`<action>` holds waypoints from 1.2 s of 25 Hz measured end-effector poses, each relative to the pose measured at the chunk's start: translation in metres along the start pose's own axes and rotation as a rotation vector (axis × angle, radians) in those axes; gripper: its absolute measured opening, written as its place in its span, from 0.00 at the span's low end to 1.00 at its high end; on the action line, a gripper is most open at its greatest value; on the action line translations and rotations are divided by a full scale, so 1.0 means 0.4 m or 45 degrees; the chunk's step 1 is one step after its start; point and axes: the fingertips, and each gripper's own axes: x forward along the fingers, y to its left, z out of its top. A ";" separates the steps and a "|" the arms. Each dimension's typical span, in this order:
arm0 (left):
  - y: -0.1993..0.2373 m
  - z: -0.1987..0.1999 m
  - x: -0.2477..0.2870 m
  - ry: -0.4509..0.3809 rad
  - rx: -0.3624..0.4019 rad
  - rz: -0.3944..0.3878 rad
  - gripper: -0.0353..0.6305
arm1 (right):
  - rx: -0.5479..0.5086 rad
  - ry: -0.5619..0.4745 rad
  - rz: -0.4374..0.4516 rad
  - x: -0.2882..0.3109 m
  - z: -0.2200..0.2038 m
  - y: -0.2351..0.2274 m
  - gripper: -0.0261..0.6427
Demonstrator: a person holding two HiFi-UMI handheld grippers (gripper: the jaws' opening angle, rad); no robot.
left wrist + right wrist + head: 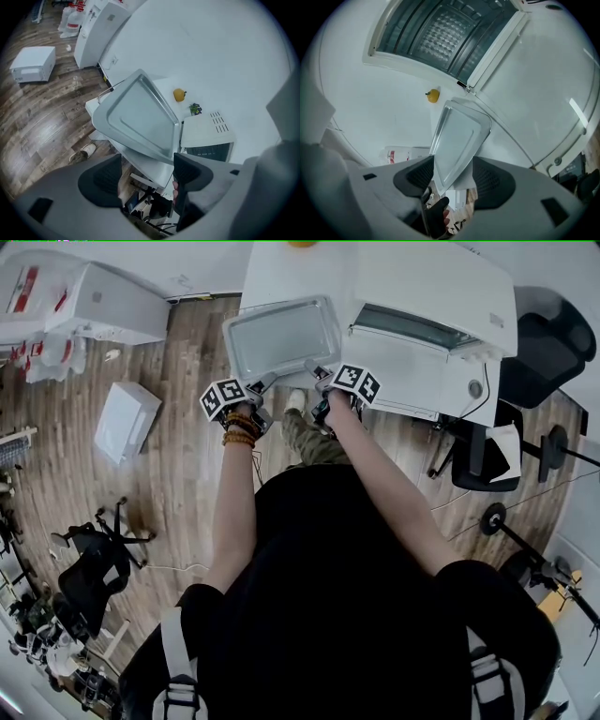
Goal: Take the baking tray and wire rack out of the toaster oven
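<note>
The left gripper [145, 174] has its jaws spread wide, just short of the baking tray's [281, 338] near rim. The right gripper [452, 176] is also agape, with the tray's corner loosely between its pads and unpressed. The tray lies flat on the white table [291, 273], just left of the open toaster oven [431, 343].

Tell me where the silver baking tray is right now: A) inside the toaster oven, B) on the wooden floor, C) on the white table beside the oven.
C: the baking tray rests on the white table, left of the toaster oven in the head view.
</note>
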 end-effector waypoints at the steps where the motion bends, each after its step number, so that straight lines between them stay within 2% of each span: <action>1: -0.007 -0.003 -0.004 -0.017 0.010 0.001 0.54 | -0.025 0.000 0.014 -0.008 0.003 0.010 0.42; 3: -0.029 -0.001 -0.014 -0.063 0.066 0.010 0.54 | -0.128 -0.002 0.051 -0.023 0.011 0.042 0.42; 5: -0.068 0.015 -0.028 -0.150 0.176 0.014 0.54 | -0.277 -0.012 0.114 -0.041 0.022 0.089 0.42; 7: -0.129 0.043 -0.051 -0.290 0.323 -0.010 0.54 | -0.469 -0.038 0.197 -0.068 0.037 0.149 0.41; 10: -0.243 0.079 -0.101 -0.503 0.593 -0.056 0.53 | -0.854 -0.129 0.284 -0.127 0.065 0.251 0.37; 13: -0.349 0.080 -0.149 -0.664 0.866 -0.054 0.33 | -1.226 -0.284 0.293 -0.203 0.091 0.332 0.30; 17: -0.465 0.050 -0.195 -0.855 1.150 -0.020 0.13 | -1.580 -0.495 0.258 -0.296 0.099 0.399 0.23; 18: -0.486 0.038 -0.201 -0.892 1.205 -0.010 0.12 | -1.658 -0.535 0.242 -0.314 0.094 0.408 0.21; 20: -0.520 0.008 -0.204 -0.943 1.308 0.010 0.11 | -1.756 -0.588 0.222 -0.340 0.081 0.417 0.18; 24: -0.566 -0.061 -0.195 -0.985 1.490 0.045 0.10 | -1.794 -0.629 0.195 -0.377 0.070 0.407 0.10; 30: -0.605 -0.123 -0.182 -0.997 1.615 0.030 0.10 | -1.793 -0.658 0.165 -0.430 0.086 0.381 0.08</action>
